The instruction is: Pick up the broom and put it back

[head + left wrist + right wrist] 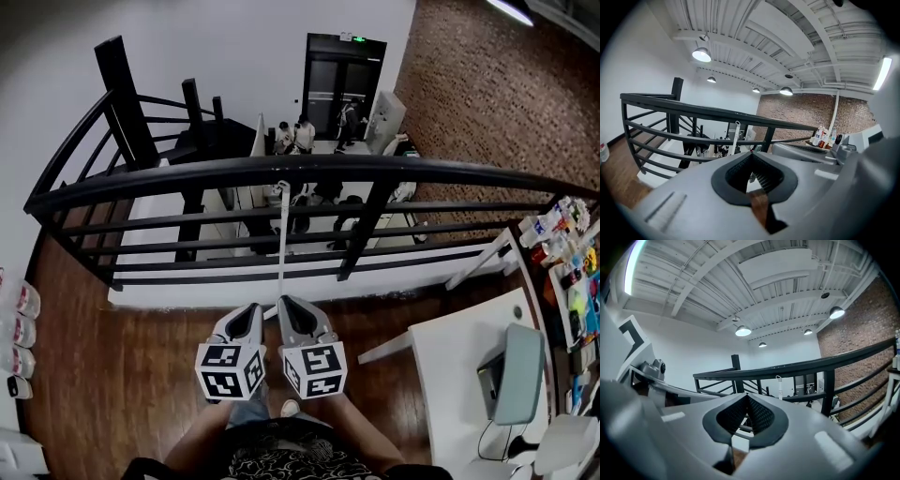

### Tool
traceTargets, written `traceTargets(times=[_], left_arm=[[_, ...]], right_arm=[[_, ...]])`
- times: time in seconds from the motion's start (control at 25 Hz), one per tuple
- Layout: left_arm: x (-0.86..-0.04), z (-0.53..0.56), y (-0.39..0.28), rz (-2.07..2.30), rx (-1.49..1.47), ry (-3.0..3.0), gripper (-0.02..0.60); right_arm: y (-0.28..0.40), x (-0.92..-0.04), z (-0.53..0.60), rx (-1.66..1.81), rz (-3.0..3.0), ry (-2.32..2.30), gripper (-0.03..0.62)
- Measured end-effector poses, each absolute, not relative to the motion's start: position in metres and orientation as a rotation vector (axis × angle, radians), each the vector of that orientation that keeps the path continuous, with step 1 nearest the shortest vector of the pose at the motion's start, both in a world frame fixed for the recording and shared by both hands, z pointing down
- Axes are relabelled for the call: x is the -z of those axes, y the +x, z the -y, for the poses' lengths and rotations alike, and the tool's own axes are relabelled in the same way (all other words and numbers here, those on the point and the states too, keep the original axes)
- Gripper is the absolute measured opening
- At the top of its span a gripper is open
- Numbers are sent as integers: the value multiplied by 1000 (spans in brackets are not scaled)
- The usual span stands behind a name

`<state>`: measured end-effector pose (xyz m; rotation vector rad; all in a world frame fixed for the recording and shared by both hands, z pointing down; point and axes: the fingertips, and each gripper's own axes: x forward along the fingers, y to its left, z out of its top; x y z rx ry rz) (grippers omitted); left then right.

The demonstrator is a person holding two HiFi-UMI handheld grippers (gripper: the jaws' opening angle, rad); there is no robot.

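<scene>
Both grippers, left (253,309) and right (284,304), are held side by side with their jaws closed on nothing. Ahead of them the broom (281,234) leans upright against the black railing (375,169), its white handle reaching the top rail.

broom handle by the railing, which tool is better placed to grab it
Right, narrowly. In the head view the right tool nearly lines up with the white broom handle at the railing; the left tool sits further aside. Both are shut and empty.
</scene>
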<state>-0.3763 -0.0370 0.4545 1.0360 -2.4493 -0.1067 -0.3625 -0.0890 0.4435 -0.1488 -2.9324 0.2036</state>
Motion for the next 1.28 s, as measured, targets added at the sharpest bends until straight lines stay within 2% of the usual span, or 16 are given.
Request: traceTargets(times=[0.44,0.76,0.88,1.28], left_arm=[[-459,70,-477,2411,81,1109,5],[-468,91,-540,2370,76,1160,5],[-474,97,-554,2345,68,1175,5],[-489,112,-594,2286,41,1229,5]], right_arm=[[-466,-462,123,-205,2924,-58,9],[-537,-482,150,-241,2904,20,60],[-559,-494,158,-258,2872,34,108],[-618,-522,192,-344,2828,145,150]])
